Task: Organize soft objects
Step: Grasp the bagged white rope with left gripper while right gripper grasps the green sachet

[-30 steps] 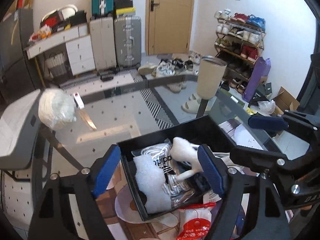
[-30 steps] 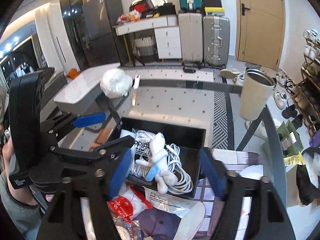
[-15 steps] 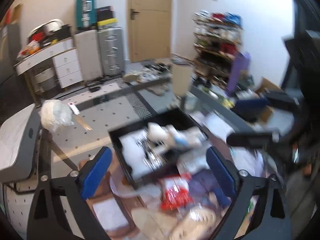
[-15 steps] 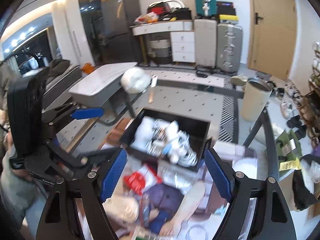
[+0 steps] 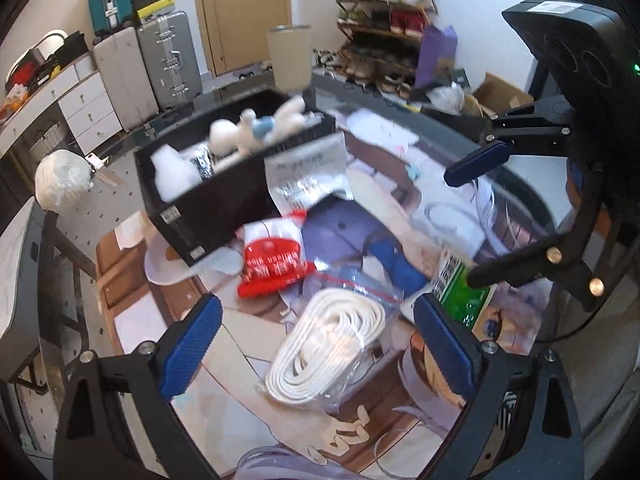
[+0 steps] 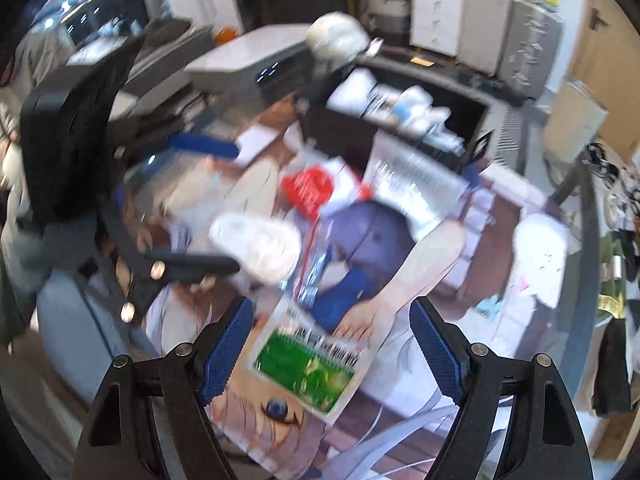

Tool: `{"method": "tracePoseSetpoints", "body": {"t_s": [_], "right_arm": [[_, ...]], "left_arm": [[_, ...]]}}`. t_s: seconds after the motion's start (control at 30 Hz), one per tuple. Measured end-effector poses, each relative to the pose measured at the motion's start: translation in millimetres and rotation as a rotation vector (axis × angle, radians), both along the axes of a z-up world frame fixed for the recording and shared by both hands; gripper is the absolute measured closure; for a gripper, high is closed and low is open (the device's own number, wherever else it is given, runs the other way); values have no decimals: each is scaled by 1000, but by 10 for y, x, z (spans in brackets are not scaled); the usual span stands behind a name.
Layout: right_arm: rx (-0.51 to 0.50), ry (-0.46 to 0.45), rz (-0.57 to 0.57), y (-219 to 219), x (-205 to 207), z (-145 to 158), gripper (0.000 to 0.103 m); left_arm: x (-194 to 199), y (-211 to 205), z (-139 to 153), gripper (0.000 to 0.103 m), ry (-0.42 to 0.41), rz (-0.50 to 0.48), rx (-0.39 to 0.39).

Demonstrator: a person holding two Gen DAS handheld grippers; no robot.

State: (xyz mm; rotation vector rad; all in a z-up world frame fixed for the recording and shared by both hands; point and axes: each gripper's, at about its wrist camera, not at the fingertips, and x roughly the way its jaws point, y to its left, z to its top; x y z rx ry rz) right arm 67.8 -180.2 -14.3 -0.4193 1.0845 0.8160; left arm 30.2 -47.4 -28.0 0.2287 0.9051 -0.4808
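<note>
While the black bin (image 5: 224, 200) of soft toys sits ahead, the left gripper (image 5: 316, 344) gapes empty over a bagged white cord (image 5: 328, 344), and the right gripper (image 6: 332, 348) opens empty above a green packet (image 6: 308, 372), both likely poised for pickup.

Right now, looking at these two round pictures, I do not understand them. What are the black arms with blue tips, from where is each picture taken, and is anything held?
A person holds a hand tool in each hand, each with two fingers and a wide-angle camera looking along them. One picture comes from the left gripper, the other from the right gripper; each also shows the other tool at its side.

Both are open and hold nothing. Their jaws have just been opening further.

Below the left one lies a clear bag of coiled white cord. Below the right one lies a green packet. Both rest on a printed mat. Further back lie a red-and-white packet and a black bin already holding a white plush toy.
</note>
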Motion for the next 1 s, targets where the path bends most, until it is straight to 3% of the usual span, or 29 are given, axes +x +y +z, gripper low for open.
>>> {"method": "tracePoseSetpoints", "body": {"t_s": [0.27, 0.47, 0.53, 0.63, 0.83, 1.0], "right_arm": [[-101, 57, 123, 26, -173, -375, 21], [-197, 26, 197, 125, -306, -592, 15], [-196, 22, 215, 149, -332, -610, 14], [-161, 37, 143, 165, -211, -623, 14], [-80, 59, -92, 66, 127, -604, 15], [-90, 22, -68, 96, 172, -551, 15]], "left_arm": [[45, -43, -304, 6, 88, -14, 51], [138, -42, -509, 6, 127, 2, 73], [141, -27, -547, 12, 138, 7, 66], [131, -11, -587, 32, 135, 16, 80], [190, 213, -547, 40, 152, 95, 41], [284, 548, -539, 40, 162, 245, 6]]}}
